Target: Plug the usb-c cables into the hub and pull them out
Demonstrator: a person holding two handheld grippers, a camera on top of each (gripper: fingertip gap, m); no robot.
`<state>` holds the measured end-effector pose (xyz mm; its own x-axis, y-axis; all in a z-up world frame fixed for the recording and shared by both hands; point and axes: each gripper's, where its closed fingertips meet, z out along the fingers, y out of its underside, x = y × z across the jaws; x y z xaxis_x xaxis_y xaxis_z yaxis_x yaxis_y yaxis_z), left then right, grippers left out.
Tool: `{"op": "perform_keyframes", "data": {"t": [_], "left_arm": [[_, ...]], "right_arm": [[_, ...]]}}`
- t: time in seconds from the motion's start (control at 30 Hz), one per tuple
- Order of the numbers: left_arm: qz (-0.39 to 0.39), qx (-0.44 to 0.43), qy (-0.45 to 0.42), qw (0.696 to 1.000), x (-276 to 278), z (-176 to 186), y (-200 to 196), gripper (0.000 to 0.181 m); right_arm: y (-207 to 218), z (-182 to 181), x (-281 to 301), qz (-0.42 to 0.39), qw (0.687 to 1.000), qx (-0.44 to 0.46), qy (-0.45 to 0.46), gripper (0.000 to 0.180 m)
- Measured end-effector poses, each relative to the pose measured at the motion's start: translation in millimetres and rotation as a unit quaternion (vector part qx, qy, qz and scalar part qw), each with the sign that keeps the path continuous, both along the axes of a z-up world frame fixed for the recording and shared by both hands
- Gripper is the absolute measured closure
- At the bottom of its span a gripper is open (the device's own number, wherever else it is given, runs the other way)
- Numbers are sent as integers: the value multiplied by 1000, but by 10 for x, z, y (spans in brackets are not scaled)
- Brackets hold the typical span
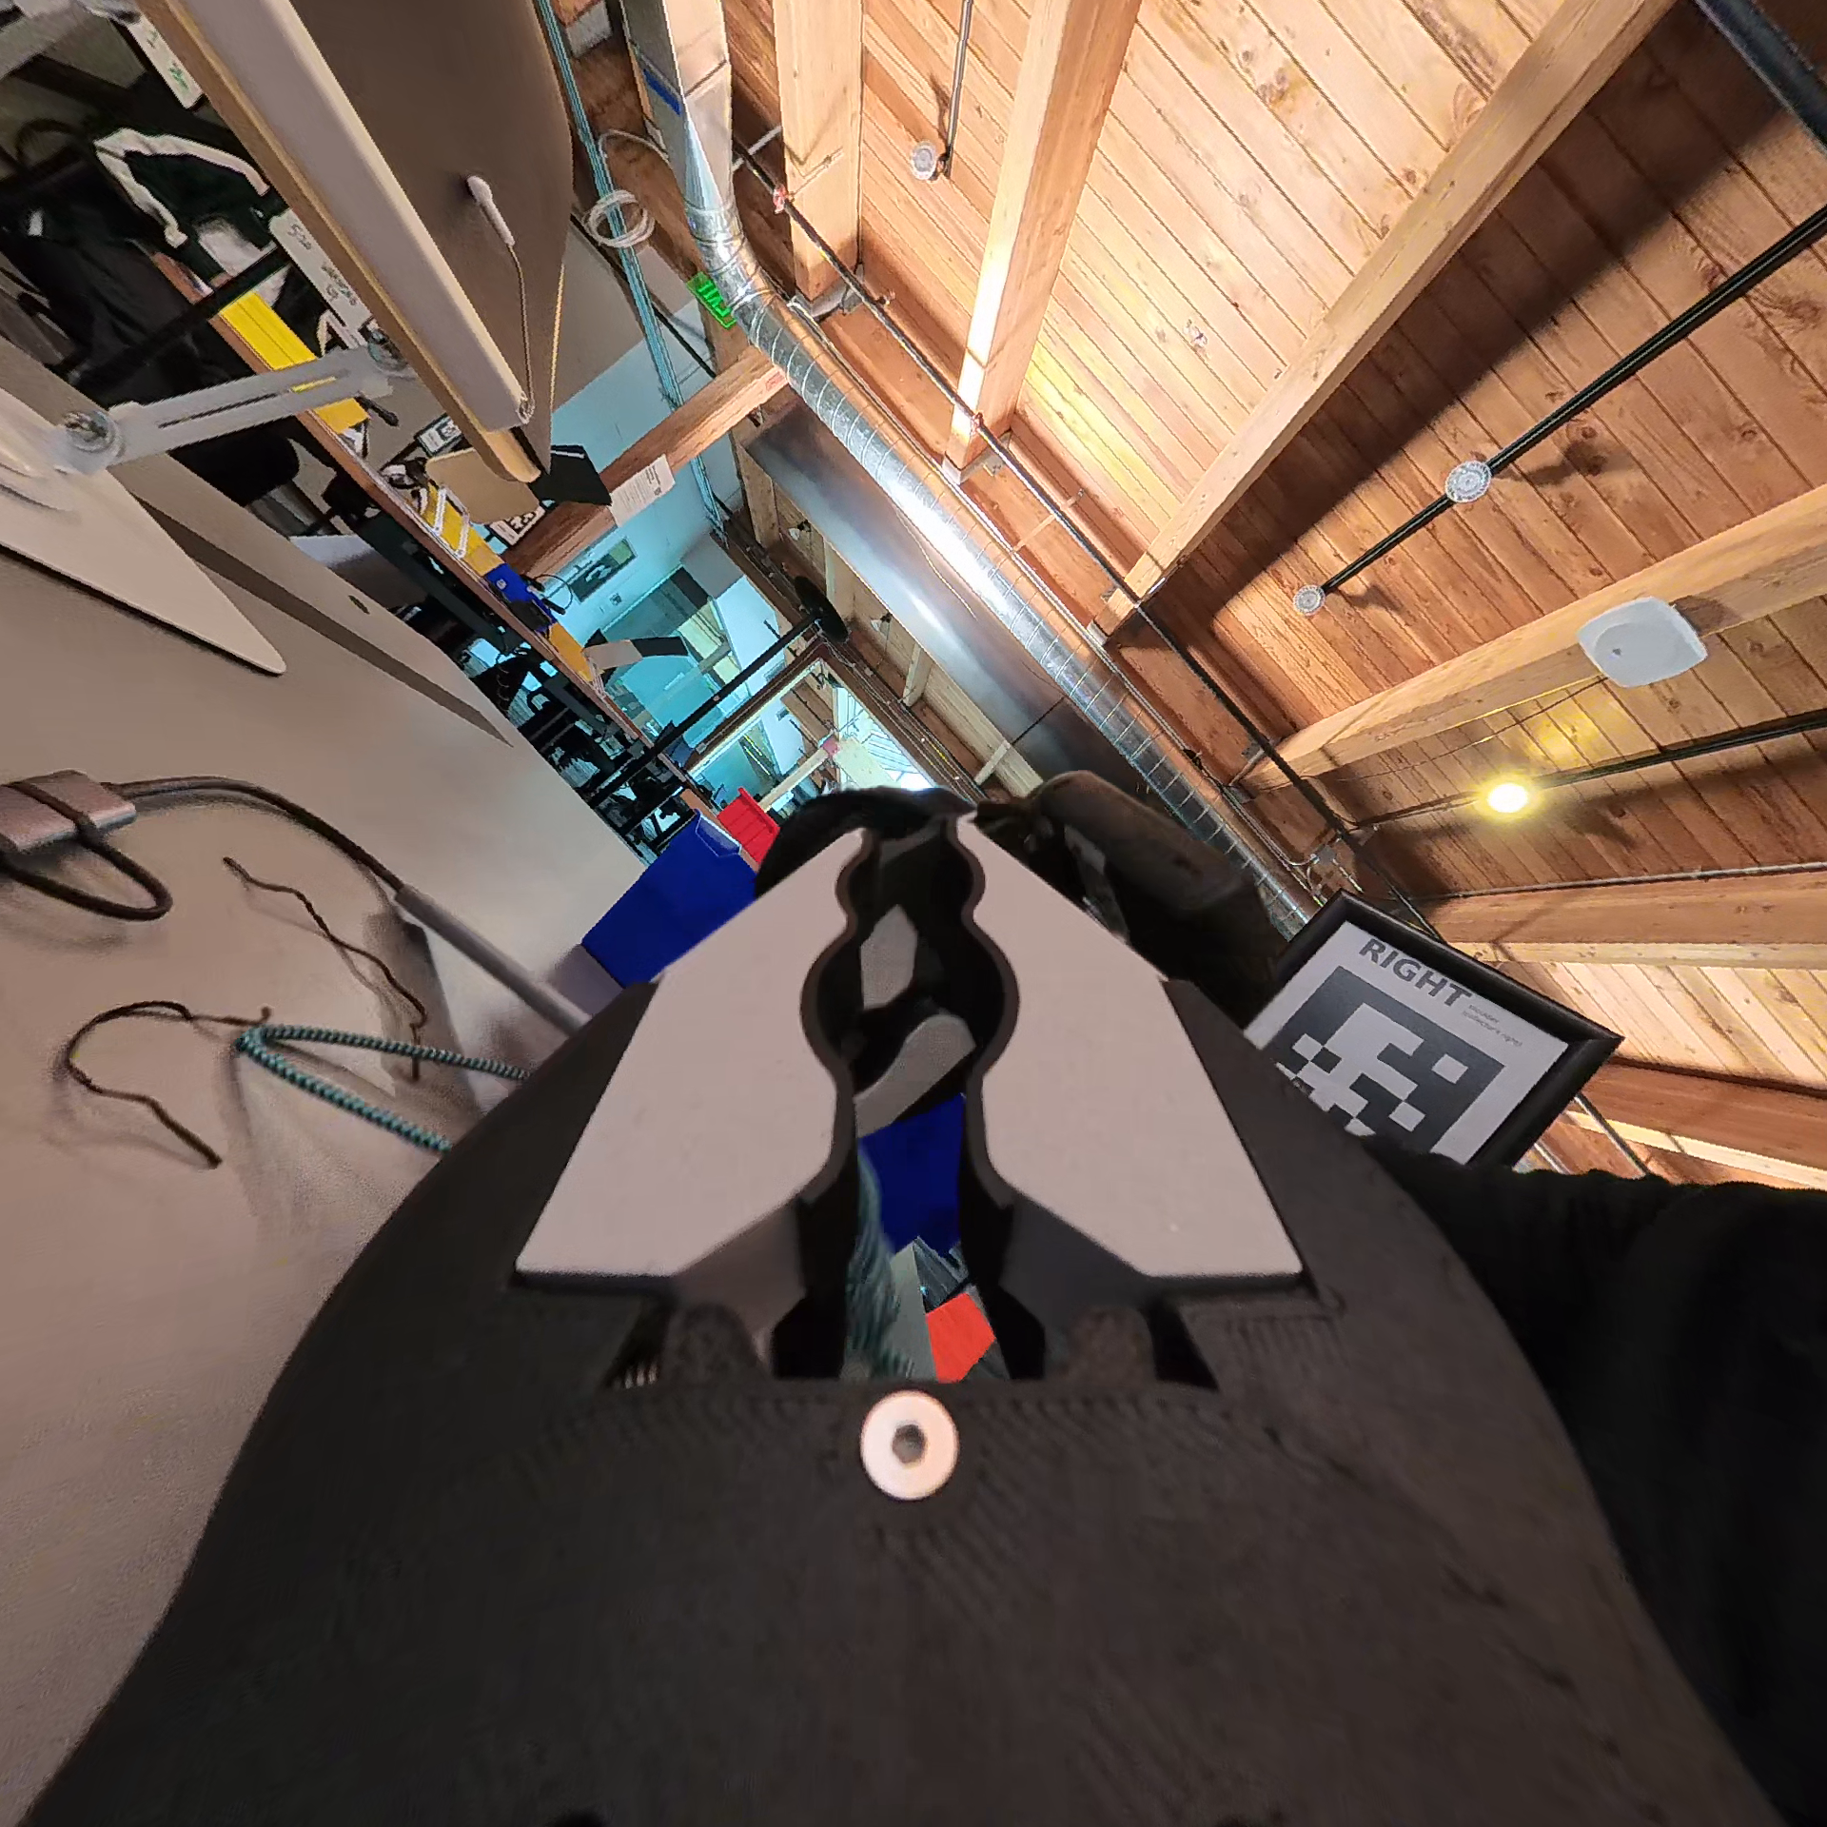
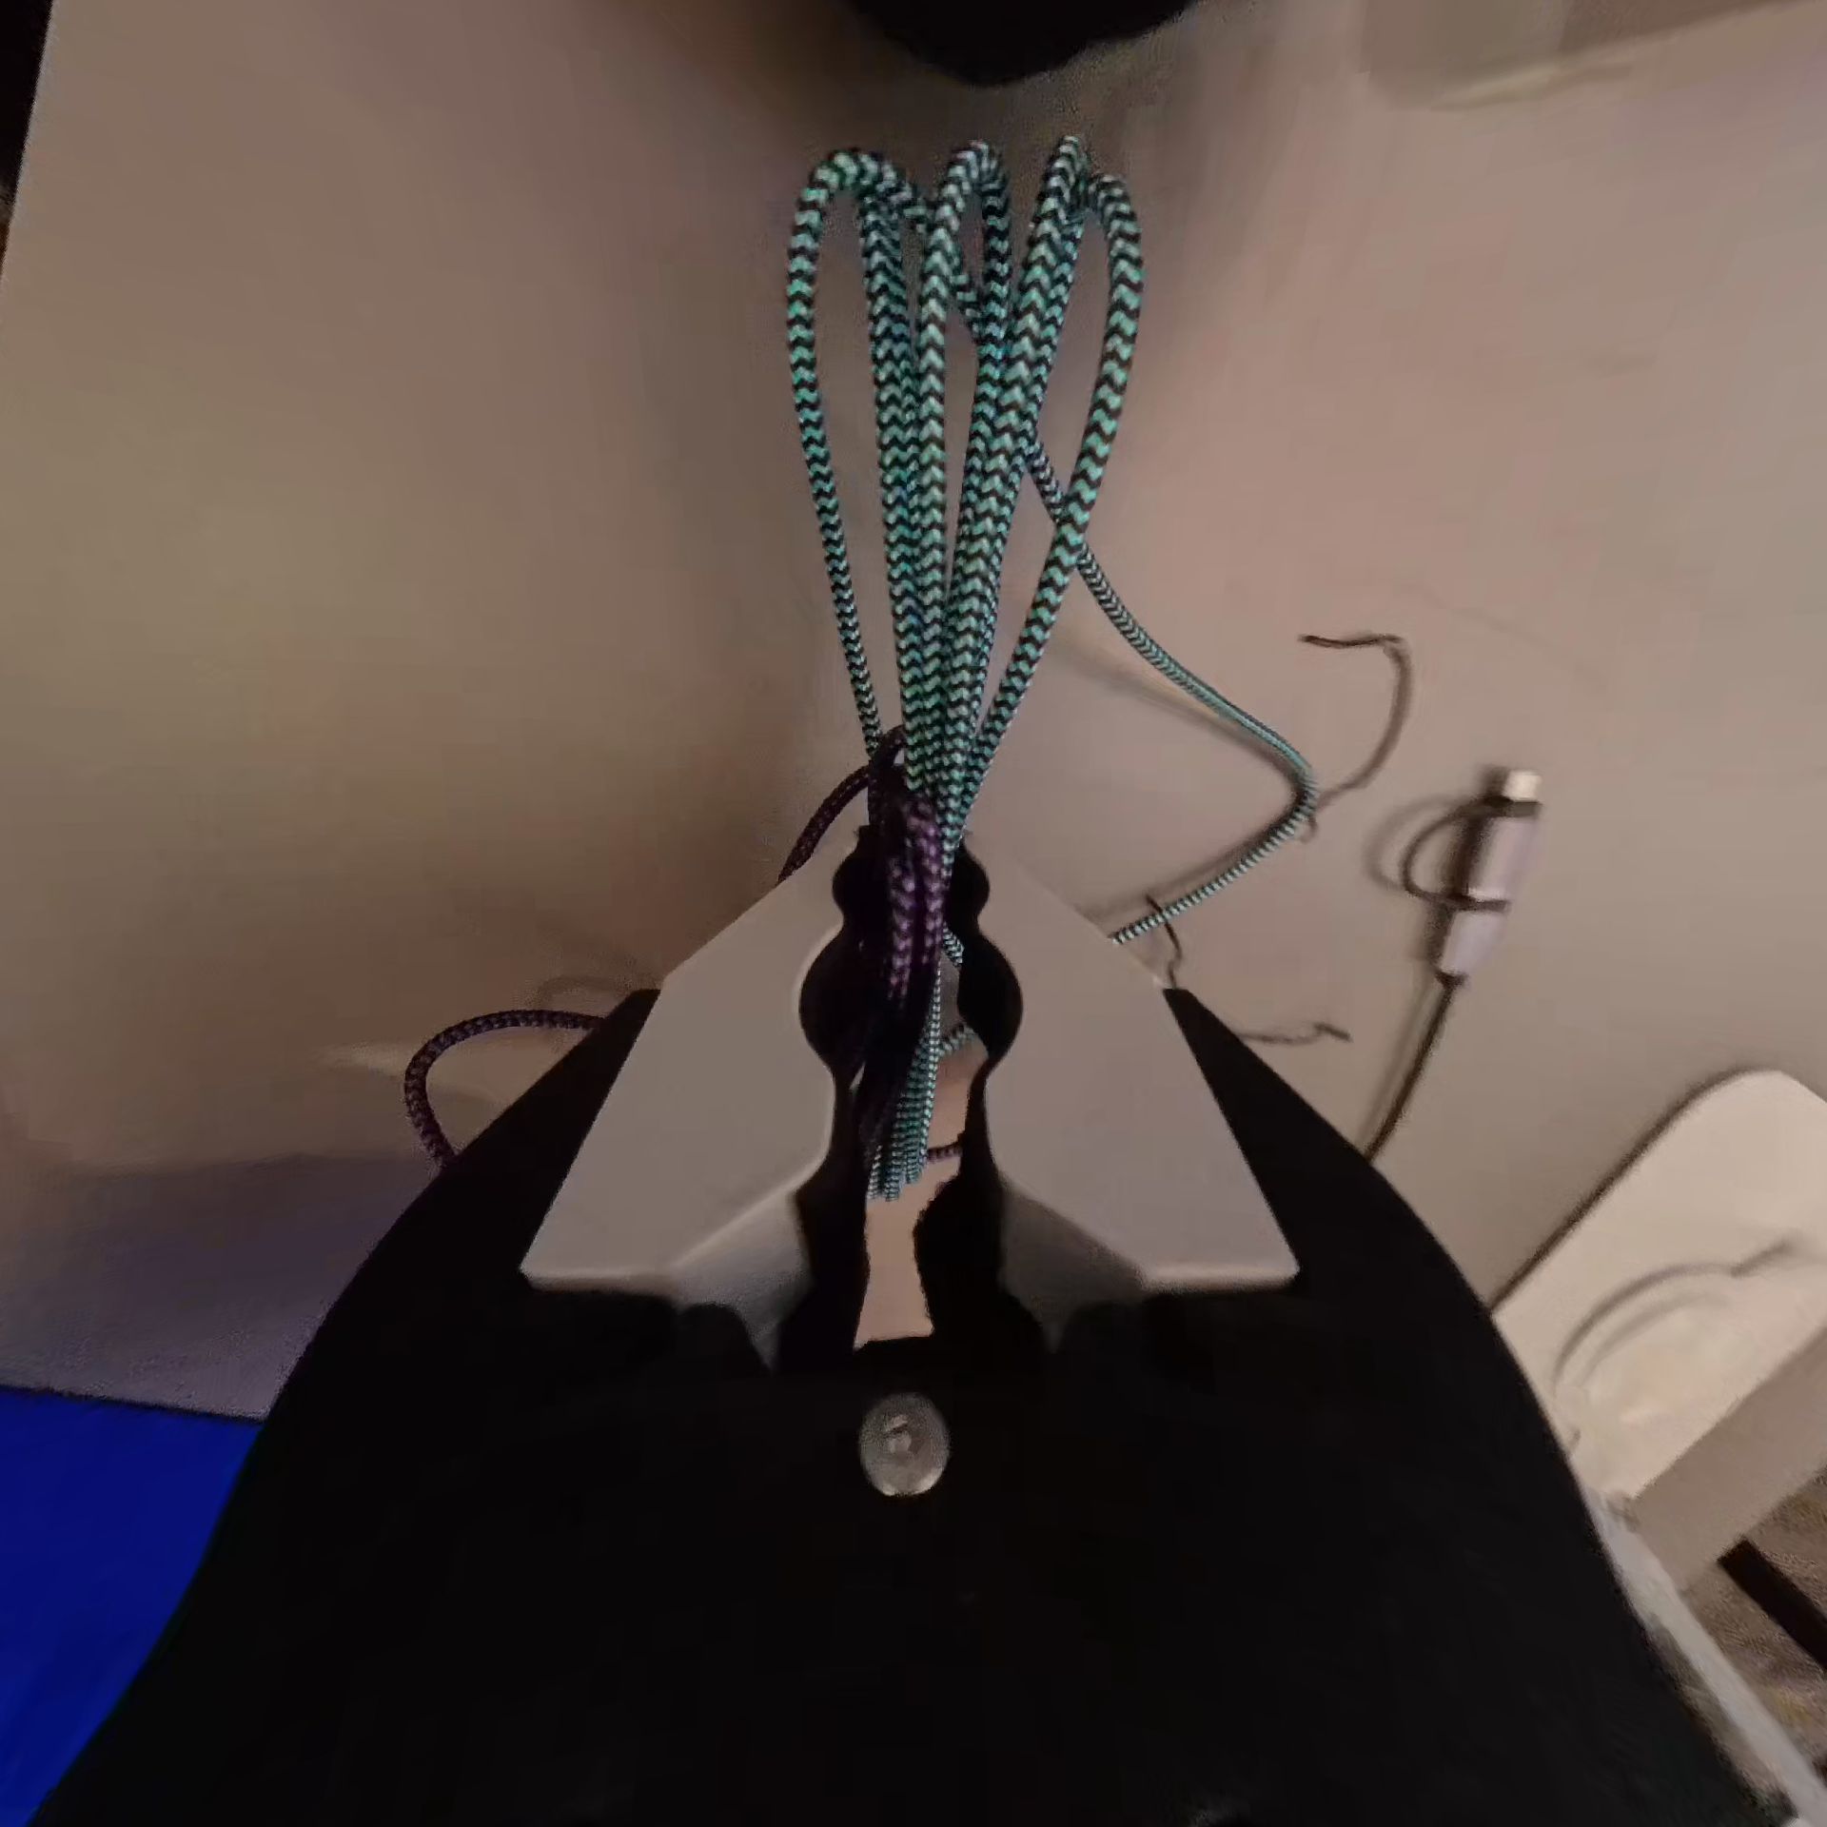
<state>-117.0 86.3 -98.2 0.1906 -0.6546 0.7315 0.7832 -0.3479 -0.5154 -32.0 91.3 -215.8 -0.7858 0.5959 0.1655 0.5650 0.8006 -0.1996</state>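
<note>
My right gripper is shut on a folded bundle of braided cables. The teal cable loops out past the fingertips, and the purple cable sits in the jaws and trails off to the left. One teal strand runs down to the grey table. The small grey hub lies to the right with its own dark lead. My left gripper is tilted up towards the ceiling, with its jaws closed and nothing between them. The hub is at the far left there, and the teal cable lies on the table.
Thin dark twist ties lie loose on the table, also in the right wrist view. A white moulded object sits at the lower right. A blue bin stands by the table edge. A marker plate on the right gripper is close behind my left fingertips. My hands' fingertips stand some 15 cm from each other.
</note>
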Motion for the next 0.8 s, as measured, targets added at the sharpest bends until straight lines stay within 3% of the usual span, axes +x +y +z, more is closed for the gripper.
{"op": "perform_keyframes", "data": {"t": [0.2,0.53,0.8], "left_arm": [[5,2,-2,1000,-11,4,7,166],[3,0,-5,1000,-4,-4,22,165],[2,-2,-2,1000,11,-12,31,165]], "right_arm": [[322,717,-69,-81,989,-16,120,172],[1049,2347,78,-220,913,-21,344,172],[1366,3203,660,-279,875,22,395,172]]}}
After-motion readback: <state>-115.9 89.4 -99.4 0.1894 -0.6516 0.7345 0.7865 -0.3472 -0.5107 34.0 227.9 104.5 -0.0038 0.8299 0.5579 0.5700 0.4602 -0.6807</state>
